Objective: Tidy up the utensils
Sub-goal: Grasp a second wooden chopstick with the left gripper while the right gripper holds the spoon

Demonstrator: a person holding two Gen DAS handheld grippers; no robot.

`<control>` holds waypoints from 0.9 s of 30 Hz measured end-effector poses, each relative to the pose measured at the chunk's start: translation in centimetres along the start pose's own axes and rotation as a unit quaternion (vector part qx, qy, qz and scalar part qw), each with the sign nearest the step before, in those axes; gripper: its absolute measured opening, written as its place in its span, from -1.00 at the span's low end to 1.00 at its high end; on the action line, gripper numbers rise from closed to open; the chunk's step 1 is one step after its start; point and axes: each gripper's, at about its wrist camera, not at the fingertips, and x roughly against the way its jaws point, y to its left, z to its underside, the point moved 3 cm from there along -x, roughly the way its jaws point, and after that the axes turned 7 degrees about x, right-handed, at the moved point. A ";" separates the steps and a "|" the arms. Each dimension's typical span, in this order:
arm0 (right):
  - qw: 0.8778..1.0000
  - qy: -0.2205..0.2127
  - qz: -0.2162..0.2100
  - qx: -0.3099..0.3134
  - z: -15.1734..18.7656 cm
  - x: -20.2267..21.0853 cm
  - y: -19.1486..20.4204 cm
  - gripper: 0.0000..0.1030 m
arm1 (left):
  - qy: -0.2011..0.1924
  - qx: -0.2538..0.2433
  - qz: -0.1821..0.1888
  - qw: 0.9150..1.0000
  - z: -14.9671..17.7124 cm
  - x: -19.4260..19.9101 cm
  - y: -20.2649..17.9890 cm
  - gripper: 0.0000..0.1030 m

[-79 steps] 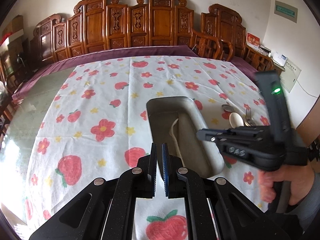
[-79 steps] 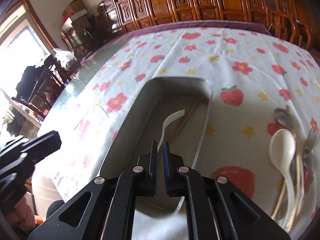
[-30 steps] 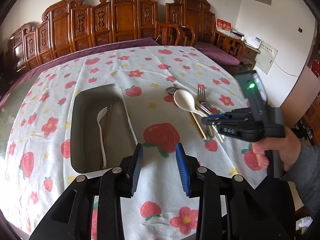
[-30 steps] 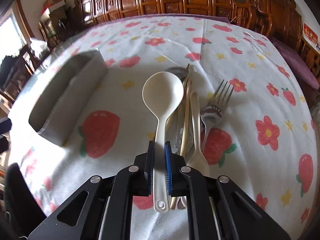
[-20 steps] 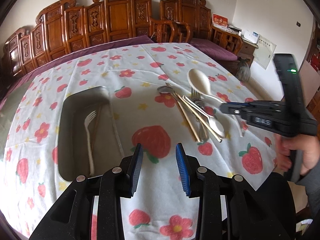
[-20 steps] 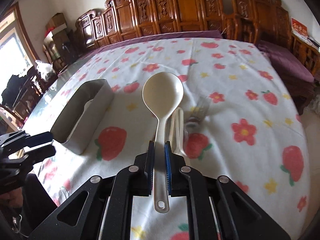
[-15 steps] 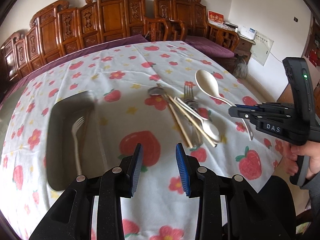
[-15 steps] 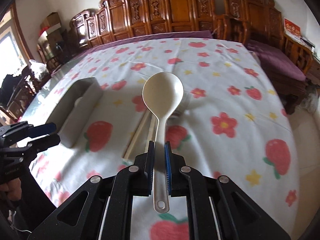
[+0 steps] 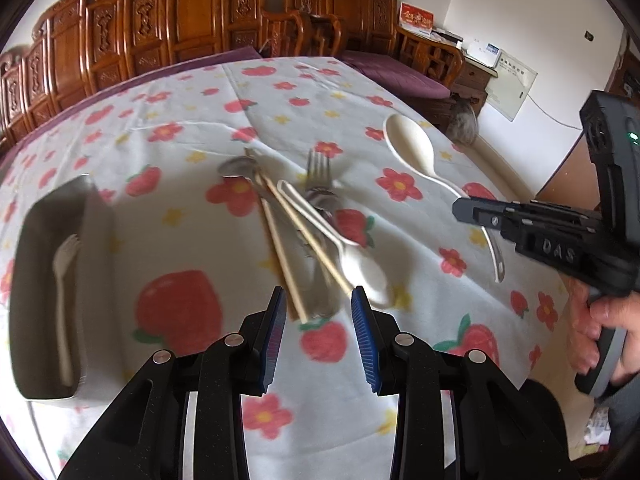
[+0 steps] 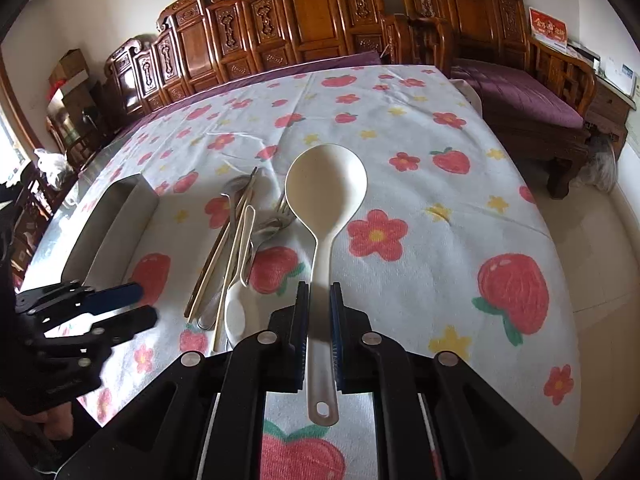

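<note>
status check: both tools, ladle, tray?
Right tool shut on cream ladle, lifted off the cloth. Left tool open, empty, over utensil pile. Tray at left holds a white fork. Nothing blocking.

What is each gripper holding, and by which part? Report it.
The right gripper is shut on the large cream spoon, clamping its handle near the hanging-hole end. The left gripper is open, holding nothing.

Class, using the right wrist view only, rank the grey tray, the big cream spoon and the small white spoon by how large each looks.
1. Big cream spoon, though held nearest the camera.
2. Grey tray, though farther off, so perhaps truly bigger.
3. Small white spoon.
</note>
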 end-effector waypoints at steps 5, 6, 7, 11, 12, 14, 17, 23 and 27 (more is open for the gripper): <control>1.000 -0.001 -0.003 0.000 -0.1 0.1 0.0 -0.77 | 0.006 0.018 -0.004 1.000 -1.6 -2.3 -0.5 -0.50; 1.000 -0.002 -0.005 -0.002 -0.1 0.1 -0.1 -0.77 | 0.009 0.024 -0.004 1.000 -1.9 -2.8 -0.4 -0.55; 1.000 -0.003 -0.006 -0.003 -0.1 0.2 -0.1 -0.77 | 0.012 0.031 -0.005 0.999 -2.2 -3.3 -0.4 -0.56; 1.000 -0.002 -0.010 -0.006 -0.2 0.2 -0.1 -0.77 | 0.024 0.042 -0.006 0.999 -2.8 -4.9 -0.5 -0.67; 1.000 -0.001 -0.010 -0.004 -0.2 0.1 0.0 -0.77 | 0.029 0.042 -0.011 0.999 -2.8 -5.4 -0.6 -0.72; 1.000 -0.002 -0.011 -0.005 -0.2 0.2 -0.1 -0.77 | 0.036 0.045 -0.017 0.998 -2.7 -6.1 -0.5 -0.75; 1.000 -0.004 -0.014 -0.006 -0.3 0.3 0.0 -0.77 | 0.044 0.051 -0.026 0.997 -2.5 -6.8 -0.3 -0.80; 1.000 -0.004 -0.018 -0.002 -0.4 0.3 0.4 -0.76 | 0.052 0.054 -0.038 0.996 -2.3 -6.9 0.2 -0.86; 1.000 -0.004 -0.018 0.002 -0.4 0.3 0.8 -0.77 | 0.044 0.049 -0.036 0.997 -2.4 -6.0 0.2 -0.91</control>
